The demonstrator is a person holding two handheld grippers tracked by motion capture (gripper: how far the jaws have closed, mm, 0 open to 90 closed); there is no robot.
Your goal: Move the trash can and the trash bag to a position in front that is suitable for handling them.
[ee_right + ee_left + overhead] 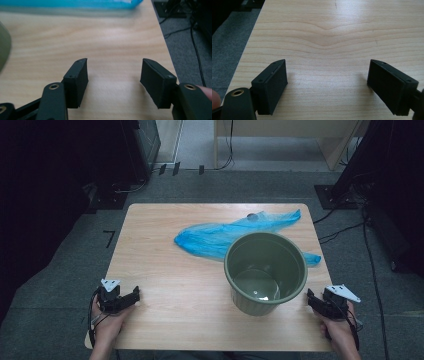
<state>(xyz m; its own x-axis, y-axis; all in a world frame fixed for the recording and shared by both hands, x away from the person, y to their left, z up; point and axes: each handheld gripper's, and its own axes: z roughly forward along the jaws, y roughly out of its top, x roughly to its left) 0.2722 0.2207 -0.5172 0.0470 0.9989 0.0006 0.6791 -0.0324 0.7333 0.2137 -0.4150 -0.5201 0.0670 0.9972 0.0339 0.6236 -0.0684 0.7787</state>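
A dark green plastic bucket (265,271) stands upright on the wooden table (170,270), right of centre, and looks empty inside. Behind it lies a crumpled blue plastic bag (220,236), stretched toward the far right corner; the bag's edge (75,3) crosses the top of the right gripper view. My left gripper (134,296) rests open at the near left edge, over bare wood (327,75). Open too, my right gripper (311,300) sits at the near right edge beside the bucket, whose side (3,47) shows at the left of its view.
Grey carpet surrounds the table. Cables (345,227) run across the floor at the right, and dark equipment stands at both sides. A light wooden furniture frame (280,140) stands beyond the table.
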